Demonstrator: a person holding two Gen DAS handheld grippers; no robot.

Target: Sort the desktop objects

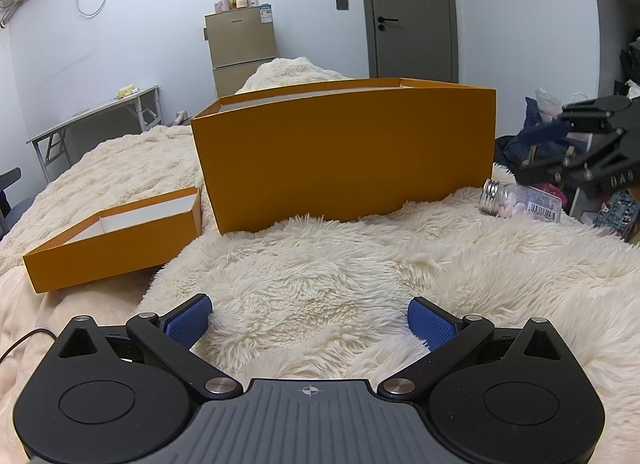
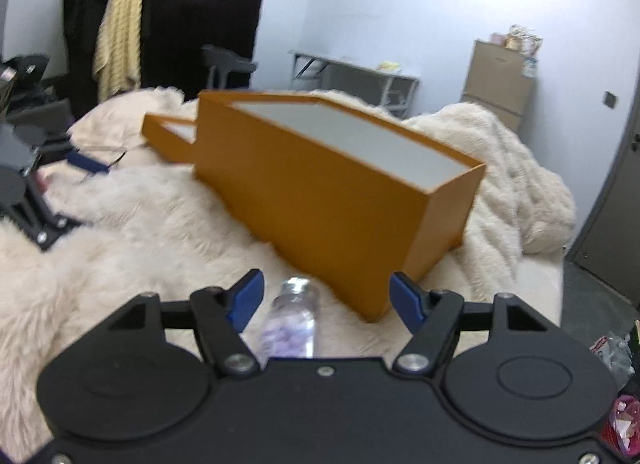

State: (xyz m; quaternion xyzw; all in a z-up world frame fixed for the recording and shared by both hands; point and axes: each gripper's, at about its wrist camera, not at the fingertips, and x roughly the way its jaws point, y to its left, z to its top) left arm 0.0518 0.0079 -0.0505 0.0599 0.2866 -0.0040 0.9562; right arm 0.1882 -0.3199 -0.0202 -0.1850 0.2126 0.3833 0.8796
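Observation:
A small clear bottle (image 1: 520,204) with a silver cap and pink tablets lies on its side on the fluffy cream blanket (image 1: 320,264), to the right of the tall orange box (image 1: 344,160). In the right wrist view the bottle (image 2: 290,324) lies between the blue pads of my right gripper (image 2: 328,300), nearer the left pad. Neither pad touches it, so the gripper is open. My left gripper (image 1: 310,322) rests low over the blanket, open with nothing between its fingers. The orange box (image 2: 312,200) is open on top with a white inside.
A shallow orange lid (image 1: 116,240) lies open side up to the left of the box. The blanket ends at the right, where bags and clutter (image 1: 536,136) sit on the floor. A grey folding table (image 1: 100,116) and a small fridge (image 1: 240,52) stand behind.

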